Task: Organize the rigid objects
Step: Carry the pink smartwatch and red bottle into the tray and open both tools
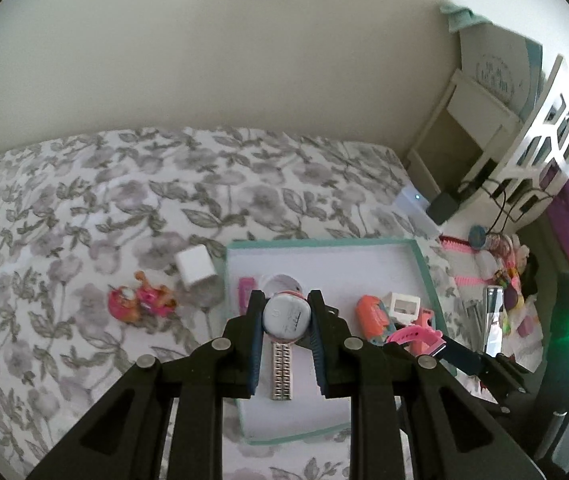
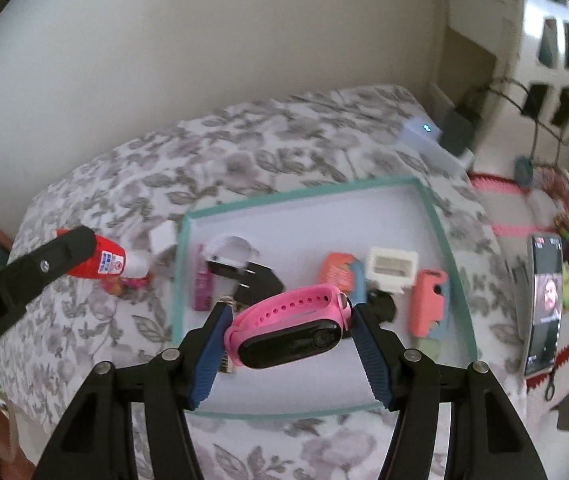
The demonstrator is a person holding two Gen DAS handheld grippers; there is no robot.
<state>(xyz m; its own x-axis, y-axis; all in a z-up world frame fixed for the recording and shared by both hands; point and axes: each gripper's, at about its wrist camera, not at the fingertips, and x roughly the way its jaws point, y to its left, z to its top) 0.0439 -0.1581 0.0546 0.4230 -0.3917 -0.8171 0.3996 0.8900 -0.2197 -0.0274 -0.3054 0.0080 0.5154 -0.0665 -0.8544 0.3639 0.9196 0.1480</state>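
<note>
While clamped, pink band [image 2: 288, 330] spans right claw [image 2: 286, 336].

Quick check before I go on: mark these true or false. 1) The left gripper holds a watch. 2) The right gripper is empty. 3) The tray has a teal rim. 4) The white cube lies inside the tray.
1) True: the left gripper is shut on the silver watch.
2) False: the right gripper holds a pink fitness band.
3) True: the tray is rimmed in teal.
4) False: the white cube lies on the bedspread, left of the tray.

Pink band [image 2: 288, 330], silver watch [image 1: 286, 318], both claw-held.
</note>
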